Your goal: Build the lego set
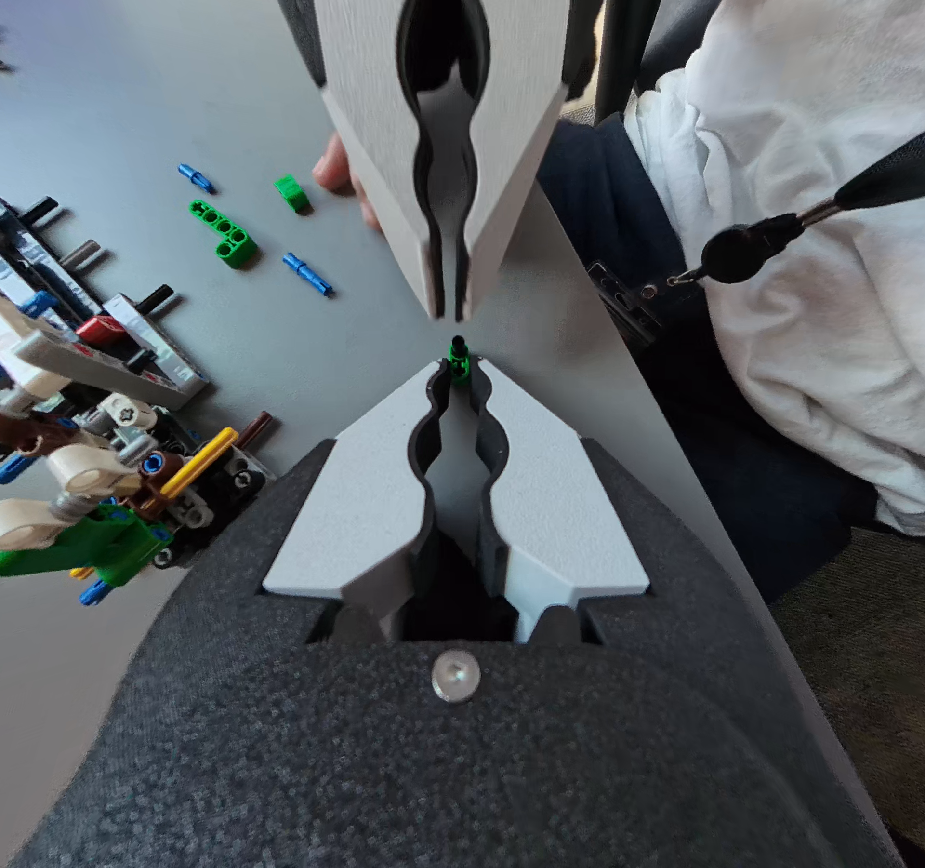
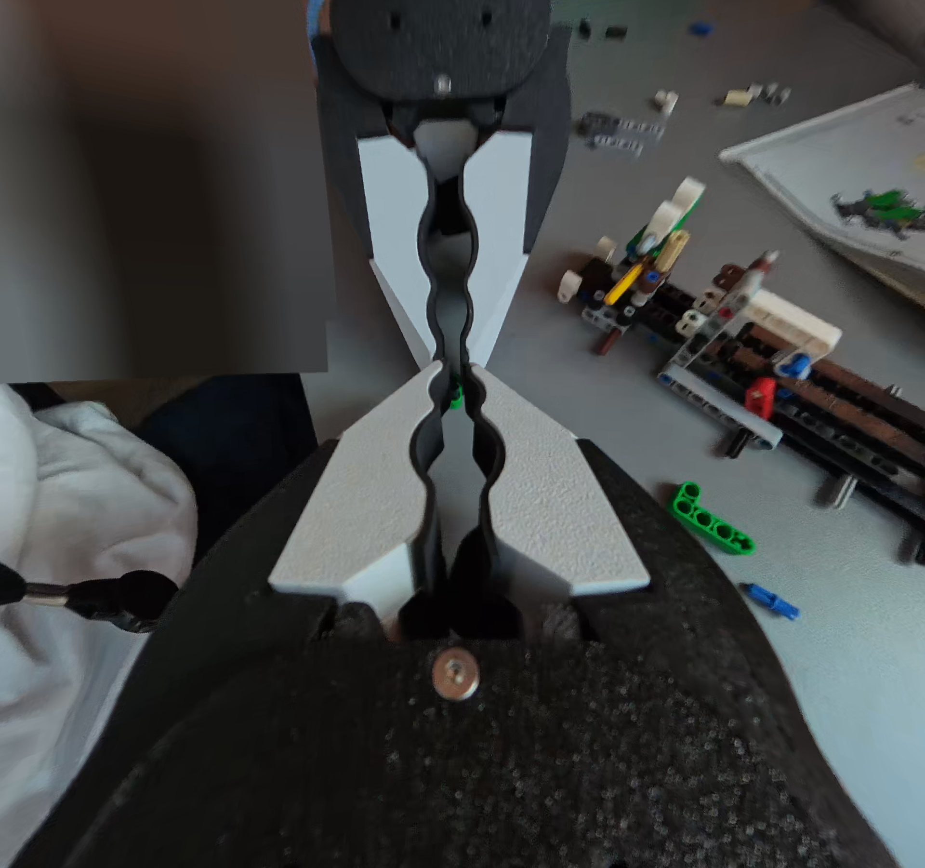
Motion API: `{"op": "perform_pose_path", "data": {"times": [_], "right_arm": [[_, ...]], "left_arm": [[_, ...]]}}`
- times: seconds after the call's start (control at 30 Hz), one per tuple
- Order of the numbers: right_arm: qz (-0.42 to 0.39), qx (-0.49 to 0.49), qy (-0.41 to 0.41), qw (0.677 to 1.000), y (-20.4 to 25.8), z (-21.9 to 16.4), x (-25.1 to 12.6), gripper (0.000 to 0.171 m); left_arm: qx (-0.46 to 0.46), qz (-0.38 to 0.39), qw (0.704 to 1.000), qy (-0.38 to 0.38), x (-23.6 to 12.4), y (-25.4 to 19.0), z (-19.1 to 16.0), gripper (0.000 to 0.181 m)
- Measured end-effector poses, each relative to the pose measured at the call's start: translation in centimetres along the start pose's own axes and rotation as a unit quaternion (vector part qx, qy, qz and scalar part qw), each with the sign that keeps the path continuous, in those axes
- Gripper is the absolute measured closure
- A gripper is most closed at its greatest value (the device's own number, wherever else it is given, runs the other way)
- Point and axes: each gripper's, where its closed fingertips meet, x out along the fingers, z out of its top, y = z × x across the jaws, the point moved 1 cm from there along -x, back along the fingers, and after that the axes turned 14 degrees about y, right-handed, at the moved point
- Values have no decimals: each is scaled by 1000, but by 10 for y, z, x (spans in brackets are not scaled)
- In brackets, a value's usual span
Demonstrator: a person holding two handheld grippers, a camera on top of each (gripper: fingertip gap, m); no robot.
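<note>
**Two tools meet tip to tip over a small green connector**

We hold the left tool (image 1: 458,368) clamped on a small green connector (image 1: 458,367), with a black pin (image 1: 457,342) standing out of the connector's far end. The pin's long axis runs straight on along the tool's fingers, toward the right tool (image 1: 453,313), which faces it head-on, just beyond the pin tip and apart from it. The right tool's fingers sit nearly together; whether they grip anything, we cannot tell.

In the right wrist view, the connector (image 2: 454,393) shows only as a green sliver between the meeting tips, and motion blur hides the pin.

Away from the connector, toward the half-built model (image 1: 100,443), a green L-shaped beam (image 1: 223,234), a small green piece (image 1: 291,191) and two blue pins (image 1: 306,273) lie on the grey bench (image 1: 250,43). An instruction booklet (image 2: 851,183) lies beyond the model, cut off by the frame.
</note>
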Motion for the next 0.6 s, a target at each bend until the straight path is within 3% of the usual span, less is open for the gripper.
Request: {"op": "perform_pose_path", "data": {"times": [0.13, 0.23, 0.3, 0.43, 0.53, 0.6], "right_arm": [[-9, -5, -69, 998, -14, 13, -37, 165], [46, 88, -64, 993, -18, 12, -41, 157], [130, 170, -89, 973, -17, 21, -42, 138], [189, 276, -163, 928, -28, 37, -44, 120], [167, 268, -186, 931, -28, 44, -38, 126], [144, 249, -206, 935, -28, 48, -38, 135]], "left_arm": [[-49, -26, 997, -48, -14, 0, 10, 175], [-93, -10, 982, -161, -46, 11, 36, 175], [-69, 79, 973, -204, -64, 23, 44, 175], [11, 292, 944, -154, -74, 41, 37, 175], [91, 423, 897, -96, -80, 44, 37, 176], [127, 456, 877, -79, -79, 39, 40, 176]]}}
